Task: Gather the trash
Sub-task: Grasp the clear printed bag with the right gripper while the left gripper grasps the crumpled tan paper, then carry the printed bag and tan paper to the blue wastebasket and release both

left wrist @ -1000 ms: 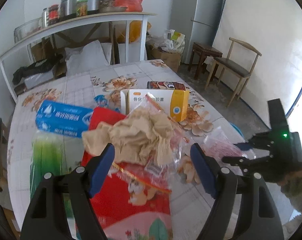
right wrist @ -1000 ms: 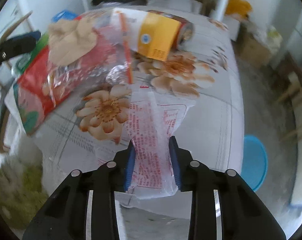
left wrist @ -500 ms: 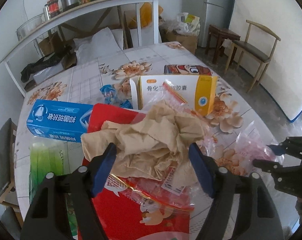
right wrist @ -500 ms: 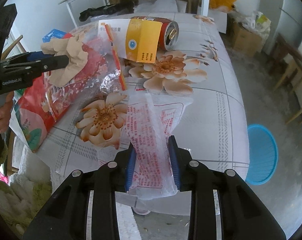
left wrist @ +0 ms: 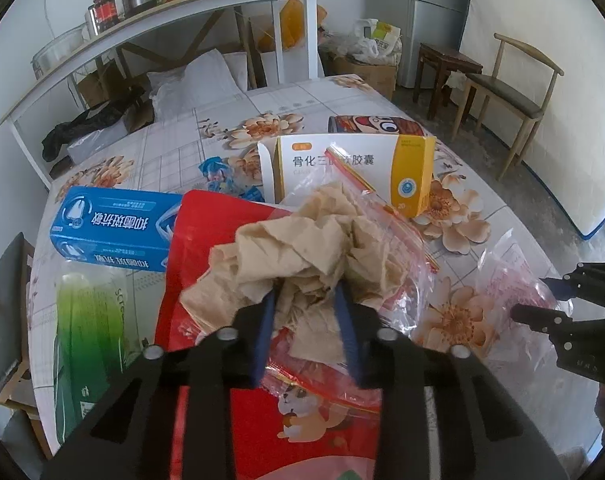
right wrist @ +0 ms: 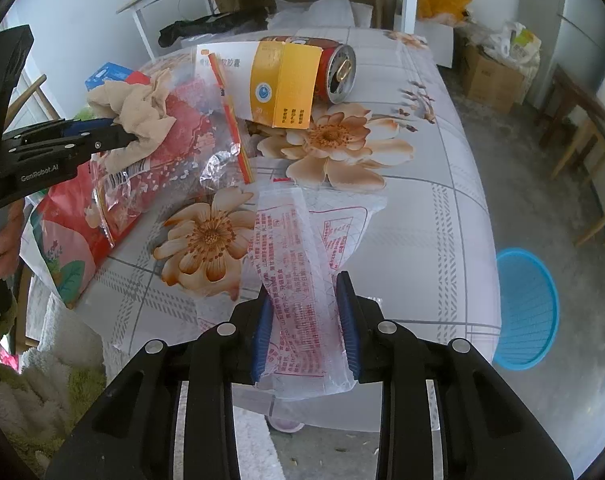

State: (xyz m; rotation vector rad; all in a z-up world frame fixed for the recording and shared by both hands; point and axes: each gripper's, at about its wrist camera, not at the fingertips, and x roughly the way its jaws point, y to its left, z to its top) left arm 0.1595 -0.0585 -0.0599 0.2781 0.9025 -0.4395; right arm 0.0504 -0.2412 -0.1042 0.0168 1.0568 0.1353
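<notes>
My left gripper (left wrist: 304, 300) is shut on a crumpled beige paper wad (left wrist: 298, 240) that lies on a clear zip bag (left wrist: 386, 236) over a red package (left wrist: 218, 232). The wad also shows in the right wrist view (right wrist: 136, 100), with the left gripper (right wrist: 120, 134) pinching it. My right gripper (right wrist: 304, 312) is shut on a clear plastic bag with red print (right wrist: 298, 272) at the table's near edge. That bag also shows in the left wrist view (left wrist: 510, 280) beside the right gripper (left wrist: 542, 300).
On the flowered table (left wrist: 182, 148) lie a yellow-and-white medicine box (left wrist: 350, 168), a red can (right wrist: 336, 66), a blue toothpaste box (left wrist: 110, 228), a green package (left wrist: 90, 320) and a blue wrapper (left wrist: 218, 172). A blue basket (right wrist: 526, 312) stands on the floor. A chair (left wrist: 506, 96) is at the right.
My left gripper has closed from wide open onto the beige paper wad. My right gripper has kept its hold on the printed plastic bag and barely moved.
</notes>
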